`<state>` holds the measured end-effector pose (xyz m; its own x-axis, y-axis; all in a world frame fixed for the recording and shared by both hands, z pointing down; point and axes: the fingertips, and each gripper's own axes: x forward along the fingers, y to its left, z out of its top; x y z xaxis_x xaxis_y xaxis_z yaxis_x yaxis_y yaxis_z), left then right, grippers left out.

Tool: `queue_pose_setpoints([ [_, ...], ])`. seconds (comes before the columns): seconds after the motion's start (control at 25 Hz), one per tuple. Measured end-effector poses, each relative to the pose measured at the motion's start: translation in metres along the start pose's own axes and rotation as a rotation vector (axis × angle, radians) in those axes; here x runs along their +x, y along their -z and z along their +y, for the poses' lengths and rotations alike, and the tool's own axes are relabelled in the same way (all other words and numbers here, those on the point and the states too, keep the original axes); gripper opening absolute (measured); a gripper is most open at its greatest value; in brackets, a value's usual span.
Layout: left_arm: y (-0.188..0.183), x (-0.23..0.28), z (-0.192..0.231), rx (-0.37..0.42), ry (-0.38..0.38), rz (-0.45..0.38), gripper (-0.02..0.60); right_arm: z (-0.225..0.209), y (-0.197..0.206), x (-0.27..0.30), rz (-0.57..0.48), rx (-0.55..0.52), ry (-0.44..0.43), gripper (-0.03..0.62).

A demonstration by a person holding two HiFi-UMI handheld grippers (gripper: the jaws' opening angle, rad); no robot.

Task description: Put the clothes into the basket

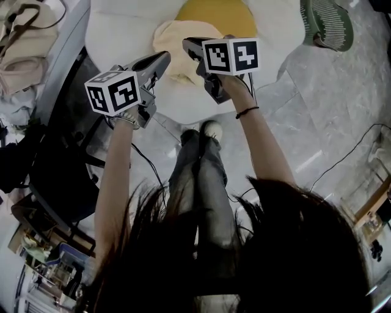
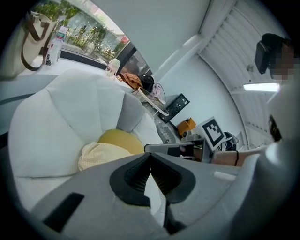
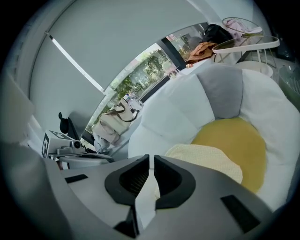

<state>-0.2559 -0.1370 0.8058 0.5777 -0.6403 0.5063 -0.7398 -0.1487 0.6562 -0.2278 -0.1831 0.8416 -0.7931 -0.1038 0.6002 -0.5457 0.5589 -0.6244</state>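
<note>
A pale yellow garment (image 1: 174,38) lies crumpled on a white petal-shaped cushion seat (image 1: 122,30) beside its yellow centre (image 1: 217,15). It also shows in the left gripper view (image 2: 101,154) and the right gripper view (image 3: 206,157). My left gripper (image 1: 166,57) hangs just short of the garment, jaws shut and empty (image 2: 150,154). My right gripper (image 1: 186,44) is over the garment's near edge, jaws together with nothing between them (image 3: 151,157). A green mesh basket (image 1: 330,24) stands on the floor at the far right.
A beige bag (image 1: 24,36) and other clothes lie on a ledge at the far left, with a dark rack (image 1: 61,171) below. A white round side table (image 3: 248,44) stands behind the seat. A cable (image 1: 342,156) runs over the marble floor. The person's shoe (image 1: 212,129) is by the seat's edge.
</note>
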Motion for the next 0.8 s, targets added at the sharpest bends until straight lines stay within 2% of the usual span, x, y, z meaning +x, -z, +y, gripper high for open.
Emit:
queue_pose_setpoints([
  [0.2, 0.018, 0.010, 0.016, 0.029, 0.008, 0.060, 0.011, -0.020, 0.019, 0.021, 0.034, 0.023, 0.024, 0.016],
  [0.24, 0.020, 0.011, 0.019, 0.022, 0.008, 0.056, 0.011, -0.025, 0.023, 0.025, 0.040, 0.043, 0.031, 0.036],
  [0.28, 0.022, 0.012, 0.023, 0.013, 0.007, 0.050, 0.011, -0.029, 0.027, 0.029, 0.044, 0.073, 0.033, 0.095],
  [0.32, 0.024, 0.014, 0.026, 0.003, 0.006, 0.045, 0.011, -0.032, 0.031, 0.033, 0.043, 0.106, 0.031, 0.127],
  [0.4, 0.030, 0.017, 0.034, -0.010, 0.001, 0.045, 0.011, -0.041, 0.036, 0.039, 0.040, 0.136, 0.036, 0.156],
  [0.6, 0.038, 0.028, 0.049, -0.017, -0.008, 0.051, 0.011, -0.061, 0.046, 0.054, 0.069, 0.114, 0.071, 0.198],
  [0.8, 0.044, 0.037, 0.059, -0.025, 0.004, 0.048, 0.011, -0.075, 0.055, 0.067, 0.088, 0.097, 0.092, 0.204],
])
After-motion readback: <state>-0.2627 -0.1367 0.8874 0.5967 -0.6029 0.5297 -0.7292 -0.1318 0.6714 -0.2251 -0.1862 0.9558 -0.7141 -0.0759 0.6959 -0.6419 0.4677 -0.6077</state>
